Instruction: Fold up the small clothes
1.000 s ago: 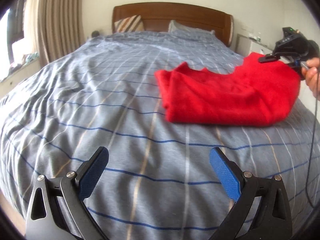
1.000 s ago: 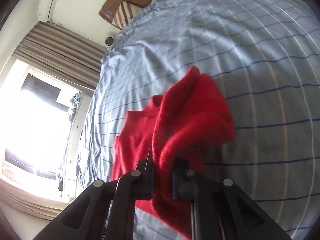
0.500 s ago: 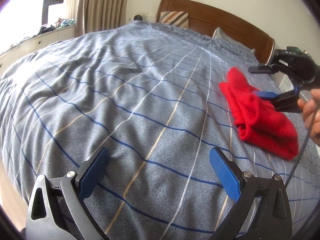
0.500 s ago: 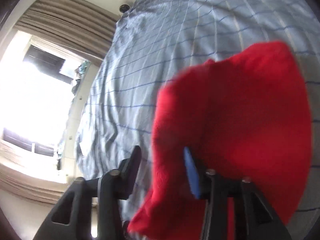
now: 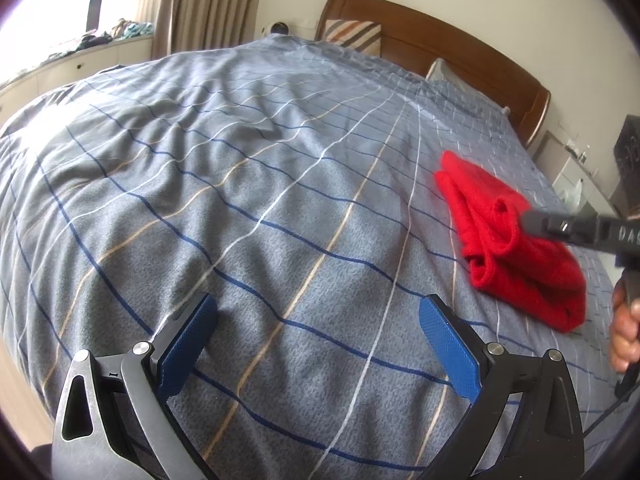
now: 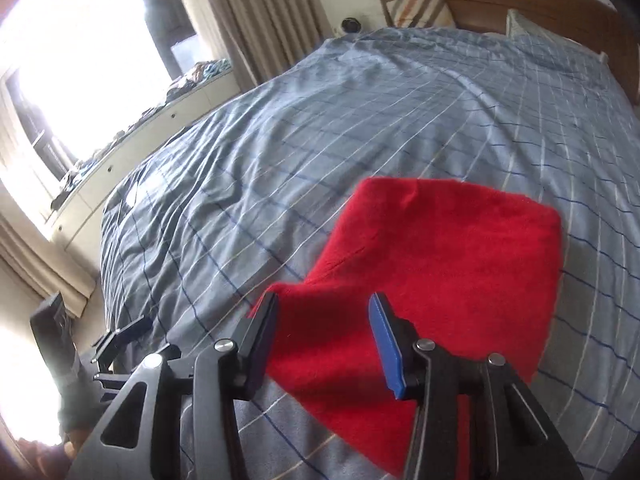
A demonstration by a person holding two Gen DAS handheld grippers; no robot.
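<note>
A red garment (image 5: pixel 516 248) lies folded into a compact stack on the grey-blue checked bedspread (image 5: pixel 256 200), at the right of the left wrist view. In the right wrist view the garment (image 6: pixel 440 264) is a flat folded rectangle right in front of my right gripper (image 6: pixel 324 320), which is open and hovers over its near edge, holding nothing. My left gripper (image 5: pixel 318 316) is open and empty, low over bare bedspread, well to the left of the garment. One finger of the right gripper (image 5: pixel 560 226) reaches over the garment in the left wrist view.
A wooden headboard (image 5: pixel 440 36) with a striped pillow (image 5: pixel 352 36) is at the far end. Beige curtains (image 6: pixel 256 16) and a cluttered window ledge (image 6: pixel 132 132) run along the left. A white nightstand (image 5: pixel 576 176) stands to the right of the bed.
My right gripper opened and let go of the red garment, which now lies folded flat on the bed. My left gripper swung left, away from the garment.
</note>
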